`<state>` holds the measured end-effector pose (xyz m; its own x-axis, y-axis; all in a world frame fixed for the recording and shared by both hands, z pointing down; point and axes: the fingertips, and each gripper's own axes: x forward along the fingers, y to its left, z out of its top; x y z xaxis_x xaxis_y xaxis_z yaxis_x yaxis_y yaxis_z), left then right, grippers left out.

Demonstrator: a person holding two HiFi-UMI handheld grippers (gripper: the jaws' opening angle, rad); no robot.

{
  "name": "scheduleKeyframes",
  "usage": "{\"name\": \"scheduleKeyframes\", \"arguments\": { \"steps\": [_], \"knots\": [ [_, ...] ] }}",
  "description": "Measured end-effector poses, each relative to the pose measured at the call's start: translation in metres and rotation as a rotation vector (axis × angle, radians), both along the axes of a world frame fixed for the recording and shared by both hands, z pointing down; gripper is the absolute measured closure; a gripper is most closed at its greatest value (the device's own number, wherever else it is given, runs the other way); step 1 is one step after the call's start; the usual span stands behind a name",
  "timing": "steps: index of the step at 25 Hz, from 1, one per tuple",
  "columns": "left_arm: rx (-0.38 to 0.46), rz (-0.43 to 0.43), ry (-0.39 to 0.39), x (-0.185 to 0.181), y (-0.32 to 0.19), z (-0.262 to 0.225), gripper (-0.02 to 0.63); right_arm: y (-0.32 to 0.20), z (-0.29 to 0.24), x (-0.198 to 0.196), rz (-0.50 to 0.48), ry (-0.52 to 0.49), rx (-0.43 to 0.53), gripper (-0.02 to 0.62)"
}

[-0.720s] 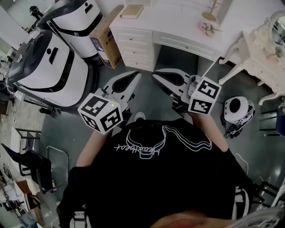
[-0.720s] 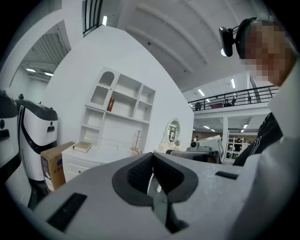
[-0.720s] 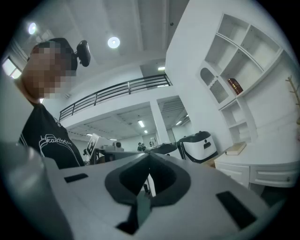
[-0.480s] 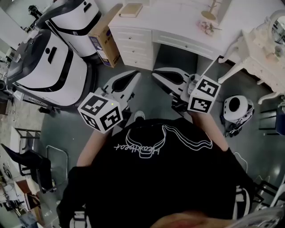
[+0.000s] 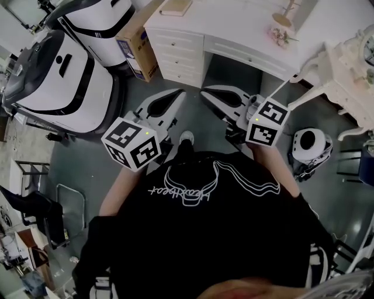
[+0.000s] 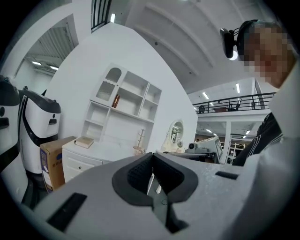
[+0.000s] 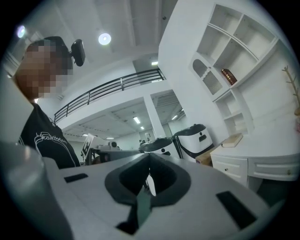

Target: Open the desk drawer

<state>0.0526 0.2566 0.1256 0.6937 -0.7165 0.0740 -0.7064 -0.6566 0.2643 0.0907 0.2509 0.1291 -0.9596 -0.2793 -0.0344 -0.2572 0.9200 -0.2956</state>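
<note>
Fig.: L gripper (image 5: 175,97) & R gripper (image 5: 209,93) level, fingers closed, empty. Vs. prev. frames: barely moved. Bench (image 5: 234,23) well apart, drawer (image 5: 248,54) shut, so approach pending.

White desk (image 5: 234,23) at the far side of the room, top largely bare. A tan book (image 5: 175,7) lies flat near its left end. A small branched stand (image 5: 282,16) and a sprig of pink flowers (image 5: 279,37) sit close together toward its right end. The dark grey floor (image 5: 82,163) bears the desk, a cardboard box (image 5: 138,47) just beside the desk's left flank, a large white-and-black machine (image 5: 58,82) left of the box, a small round white device (image 5: 308,146), and an ornate white side table (image 5: 350,70).
</note>
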Motion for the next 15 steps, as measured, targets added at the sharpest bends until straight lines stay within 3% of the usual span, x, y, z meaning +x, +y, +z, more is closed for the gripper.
{"name": "scheduleKeyframes", "arguments": {
  "steps": [7,15],
  "knots": [
    [-0.044,0.009,0.011,-0.008,-0.058,0.017,0.601,-0.059,0.017,-0.007,0.009,-0.016,-0.067,0.591],
    [-0.111,0.039,0.004,-0.025,-0.163,0.039,0.601,-0.161,0.037,-0.021,0.044,-0.03,-0.142,0.591]
  ]
}}
